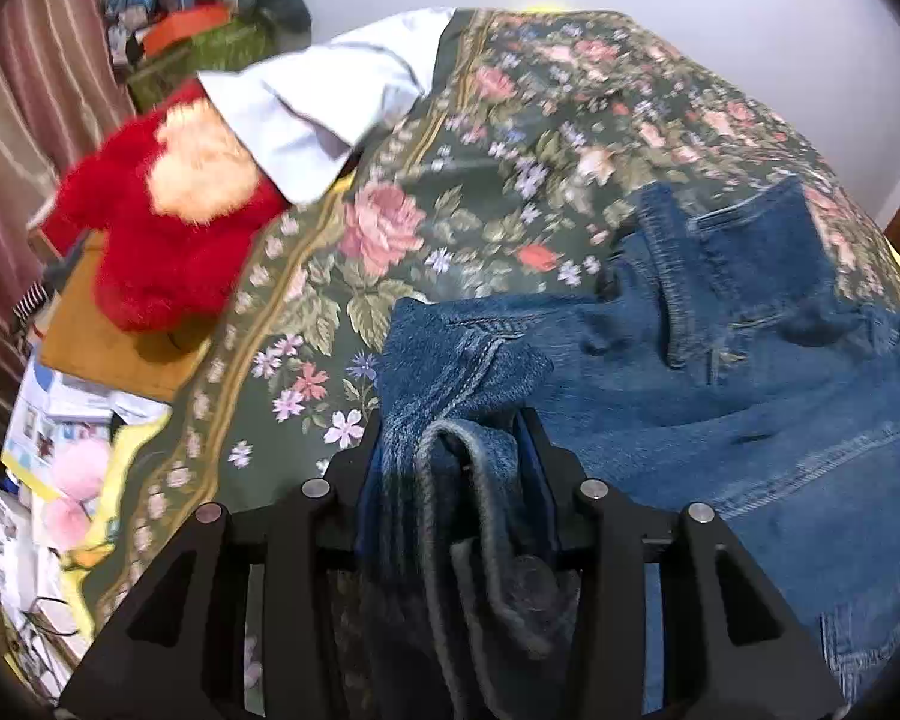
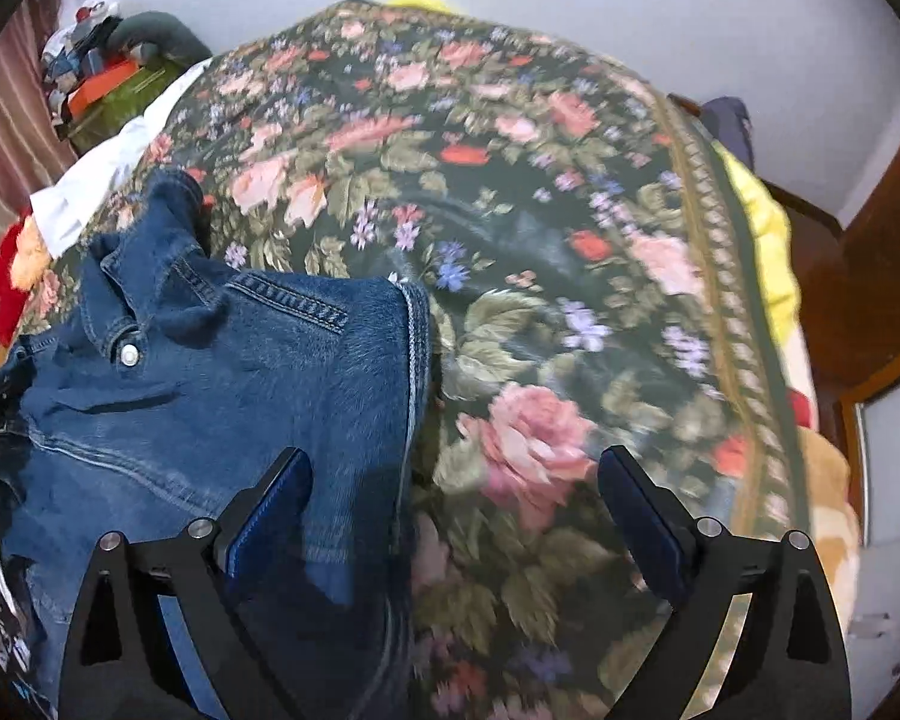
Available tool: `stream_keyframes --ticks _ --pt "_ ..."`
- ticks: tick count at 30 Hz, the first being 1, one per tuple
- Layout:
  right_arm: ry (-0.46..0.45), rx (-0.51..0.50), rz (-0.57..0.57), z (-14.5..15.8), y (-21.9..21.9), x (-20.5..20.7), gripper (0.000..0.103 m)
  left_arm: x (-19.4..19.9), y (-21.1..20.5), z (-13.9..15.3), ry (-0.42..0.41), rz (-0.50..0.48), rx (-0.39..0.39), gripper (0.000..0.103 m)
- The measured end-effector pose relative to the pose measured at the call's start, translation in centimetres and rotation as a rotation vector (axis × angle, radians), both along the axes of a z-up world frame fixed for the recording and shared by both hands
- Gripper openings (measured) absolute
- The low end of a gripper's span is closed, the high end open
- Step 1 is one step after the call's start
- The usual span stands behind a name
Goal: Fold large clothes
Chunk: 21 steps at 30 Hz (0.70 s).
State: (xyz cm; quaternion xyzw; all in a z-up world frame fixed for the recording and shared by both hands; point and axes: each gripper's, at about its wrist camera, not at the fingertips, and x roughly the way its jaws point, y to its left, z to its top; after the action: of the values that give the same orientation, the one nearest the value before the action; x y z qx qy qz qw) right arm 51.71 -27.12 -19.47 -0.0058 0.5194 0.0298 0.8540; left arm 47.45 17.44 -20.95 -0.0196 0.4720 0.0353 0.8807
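Observation:
A blue denim jacket [image 1: 720,390] lies spread on a dark floral bedspread [image 1: 480,180], collar and a chest pocket facing up. My left gripper [image 1: 456,438] is shut on a bunched fold of the jacket's left side, and the cloth fills the gap between its fingers and hangs toward the camera. In the right wrist view the jacket [image 2: 210,372] covers the left half, its stitched right edge running down the middle. My right gripper [image 2: 455,456] stands wide open just above that edge. Its left finger is over denim, its right finger over the bedspread [image 2: 510,240], and nothing is held.
A red plush toy [image 1: 168,240] and a white cloth [image 1: 330,102] lie at the bed's far left. A wooden nightstand [image 1: 102,342] with papers stands beside them, and a pile of things [image 1: 192,30] fills the back corner. Dark wooden furniture [image 2: 870,270] borders the bed's right side.

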Motion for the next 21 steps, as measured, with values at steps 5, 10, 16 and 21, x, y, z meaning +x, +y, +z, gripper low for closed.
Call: stream_keyframes --ticks 5,10,16,21 --pt "-0.086 -0.044 0.019 4.7 0.0 -3.5 0.096 -3.4 -1.2 4.7 -0.079 -0.023 0.033 0.043" --pt "-0.176 -0.020 0.058 9.8 0.6 -8.2 0.096 -7.9 -2.5 10.4 -0.180 -0.064 0.057 0.044" --pt "-0.273 0.041 0.097 14.8 1.6 -13.8 0.096 -14.2 -4.4 15.3 -0.303 -0.114 0.115 0.073" --pt "-0.293 0.071 0.139 16.5 2.8 -18.2 0.097 -18.8 -5.2 16.7 -0.343 -0.140 0.114 0.095"
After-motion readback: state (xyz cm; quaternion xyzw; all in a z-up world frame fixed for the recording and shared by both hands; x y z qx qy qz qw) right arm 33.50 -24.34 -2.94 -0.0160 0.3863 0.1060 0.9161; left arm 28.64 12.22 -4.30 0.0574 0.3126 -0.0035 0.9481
